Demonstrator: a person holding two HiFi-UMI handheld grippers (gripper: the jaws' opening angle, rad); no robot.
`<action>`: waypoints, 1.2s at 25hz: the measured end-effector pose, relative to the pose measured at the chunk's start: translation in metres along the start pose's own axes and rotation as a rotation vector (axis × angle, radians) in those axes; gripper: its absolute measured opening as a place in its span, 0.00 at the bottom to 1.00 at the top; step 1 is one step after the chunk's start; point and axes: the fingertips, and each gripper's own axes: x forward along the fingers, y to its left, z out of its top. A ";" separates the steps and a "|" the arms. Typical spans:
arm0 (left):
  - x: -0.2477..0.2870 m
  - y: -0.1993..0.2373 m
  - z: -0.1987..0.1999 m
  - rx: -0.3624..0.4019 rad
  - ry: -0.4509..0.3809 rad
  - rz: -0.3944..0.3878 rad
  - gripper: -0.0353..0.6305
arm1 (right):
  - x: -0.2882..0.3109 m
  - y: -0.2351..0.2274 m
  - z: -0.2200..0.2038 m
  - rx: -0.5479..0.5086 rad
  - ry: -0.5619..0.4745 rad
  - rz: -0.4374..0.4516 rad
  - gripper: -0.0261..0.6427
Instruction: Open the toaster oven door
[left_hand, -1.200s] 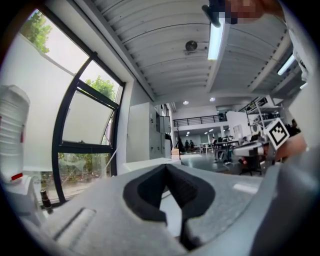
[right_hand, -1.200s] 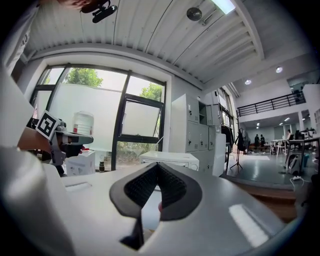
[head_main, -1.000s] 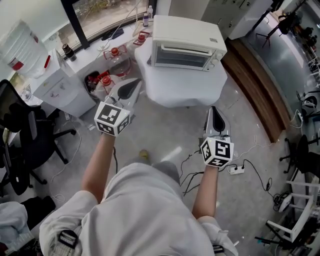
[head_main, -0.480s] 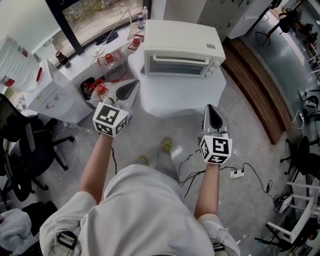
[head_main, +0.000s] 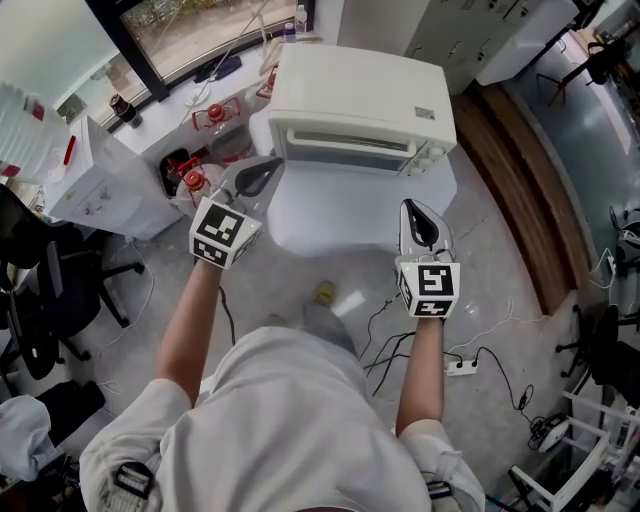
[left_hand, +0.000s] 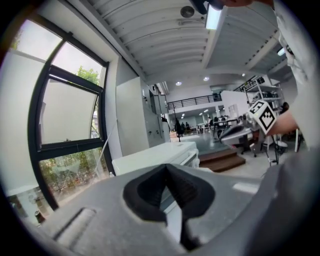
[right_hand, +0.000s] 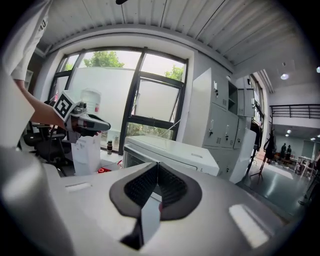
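Note:
A white toaster oven stands on a small white table, its door shut and the handle bar along the door's top edge. It also shows in the left gripper view as the toaster oven and in the right gripper view as the toaster oven. My left gripper hovers left of the table, shut and empty. My right gripper hangs over the table's right front, shut and empty, short of the door. Both sit apart from the oven.
A white cabinet and a ledge with red-capped bottles lie to the left under the window. A black office chair stands at far left. Cables and a power strip lie on the floor at right. A wooden step runs along the right.
The oven and table have come closer and lower in the head view as the person stepped forward. Both grippers moved up toward the table, still shut.

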 end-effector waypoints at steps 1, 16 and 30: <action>0.010 0.001 -0.002 0.009 0.015 0.000 0.05 | 0.008 -0.006 -0.001 -0.012 0.005 0.018 0.04; 0.096 0.005 -0.047 0.247 0.292 -0.095 0.18 | 0.103 -0.037 -0.023 -0.275 0.134 0.282 0.15; 0.121 0.010 -0.080 0.382 0.488 -0.228 0.25 | 0.135 -0.040 -0.043 -0.518 0.296 0.441 0.19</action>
